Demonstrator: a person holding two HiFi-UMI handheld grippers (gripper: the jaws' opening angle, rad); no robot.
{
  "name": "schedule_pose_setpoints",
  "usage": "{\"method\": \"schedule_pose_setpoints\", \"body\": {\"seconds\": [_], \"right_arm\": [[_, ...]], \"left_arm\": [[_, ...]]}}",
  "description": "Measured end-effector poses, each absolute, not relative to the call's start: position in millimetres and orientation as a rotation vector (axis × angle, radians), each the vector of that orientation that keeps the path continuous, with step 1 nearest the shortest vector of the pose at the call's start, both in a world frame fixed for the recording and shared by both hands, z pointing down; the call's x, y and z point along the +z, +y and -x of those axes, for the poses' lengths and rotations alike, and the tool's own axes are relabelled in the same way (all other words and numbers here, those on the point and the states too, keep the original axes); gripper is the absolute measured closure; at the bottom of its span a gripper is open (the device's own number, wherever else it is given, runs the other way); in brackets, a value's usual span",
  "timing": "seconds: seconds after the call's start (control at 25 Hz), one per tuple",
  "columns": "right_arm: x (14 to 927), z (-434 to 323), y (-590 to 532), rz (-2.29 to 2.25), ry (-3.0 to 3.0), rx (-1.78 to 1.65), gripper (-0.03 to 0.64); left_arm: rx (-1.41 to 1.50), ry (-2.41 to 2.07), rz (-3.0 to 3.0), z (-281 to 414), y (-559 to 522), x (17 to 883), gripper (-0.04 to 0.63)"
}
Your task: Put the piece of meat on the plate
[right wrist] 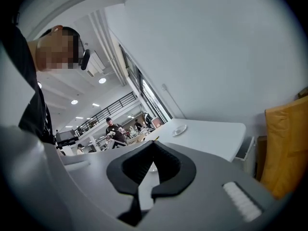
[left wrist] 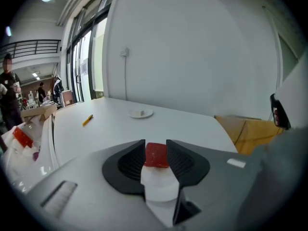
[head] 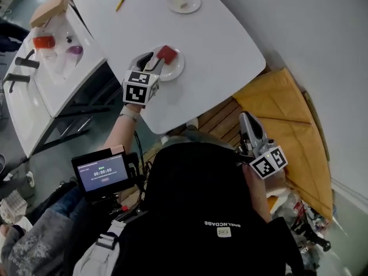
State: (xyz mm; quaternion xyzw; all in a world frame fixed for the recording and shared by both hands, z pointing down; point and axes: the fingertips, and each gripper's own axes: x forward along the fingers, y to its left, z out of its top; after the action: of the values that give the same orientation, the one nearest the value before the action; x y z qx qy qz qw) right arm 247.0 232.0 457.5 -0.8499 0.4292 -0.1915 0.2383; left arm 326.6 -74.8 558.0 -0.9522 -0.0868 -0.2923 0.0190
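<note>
The red piece of meat (head: 167, 53) lies on a white plate (head: 175, 69) near the front edge of the white table (head: 218, 45). My left gripper (head: 154, 61) hovers at the plate's left rim, its tips just short of the meat. In the left gripper view the meat (left wrist: 156, 154) shows beyond the narrow gap between the jaws of my left gripper (left wrist: 155, 147), resting on the plate (left wrist: 159, 184); the pads do not press on it. My right gripper (head: 245, 118) is held off the table to the right, jaws together and empty, as the right gripper (right wrist: 153, 144) view shows.
A second small plate (head: 184, 3) and a yellow pen (head: 120, 3) lie farther back on the table. A white side bench (head: 40, 91) with a red item (head: 43, 41) stands at the left. A yellow board (head: 287, 114) leans at the right.
</note>
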Motion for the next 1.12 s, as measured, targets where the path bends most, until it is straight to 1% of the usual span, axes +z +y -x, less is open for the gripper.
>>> {"method": "schedule_pose_setpoints", "body": {"seconds": [0.16,0.24,0.36,0.64,0.84,1.12], "right_arm": [[444.2,-232.8,219.6,2.294,1.255,-0.522,0.612],[432.5,-228.4,213.2,2.273,1.312,-0.527,0.612],[432.9,-235.2,195.1,2.228,1.392,-0.54,0.612],[472.5,-244.6,129.5,2.072,1.587,-0.596,0.612],[429.6,-208.0,95.2,1.948,1.789,-0.611,0.612],[448.0,-182.4,26.0,1.792,1.967,-0.622,0.612]], "left_arm": [[-0.797,-0.23,3.062,-295.9,-83.1,521.2,0.547],[-0.746,-0.2,3.09,-280.1,-84.4,499.4,0.578],[-0.705,-0.209,3.119,-269.5,-87.5,488.7,0.578],[-0.655,-0.138,3.303,-227.3,-114.8,507.1,0.577],[-0.507,-0.05,3.333,-153.0,-107.3,440.6,0.575],[-0.392,0.11,3.408,-95.2,-121.0,435.0,0.575]]}}
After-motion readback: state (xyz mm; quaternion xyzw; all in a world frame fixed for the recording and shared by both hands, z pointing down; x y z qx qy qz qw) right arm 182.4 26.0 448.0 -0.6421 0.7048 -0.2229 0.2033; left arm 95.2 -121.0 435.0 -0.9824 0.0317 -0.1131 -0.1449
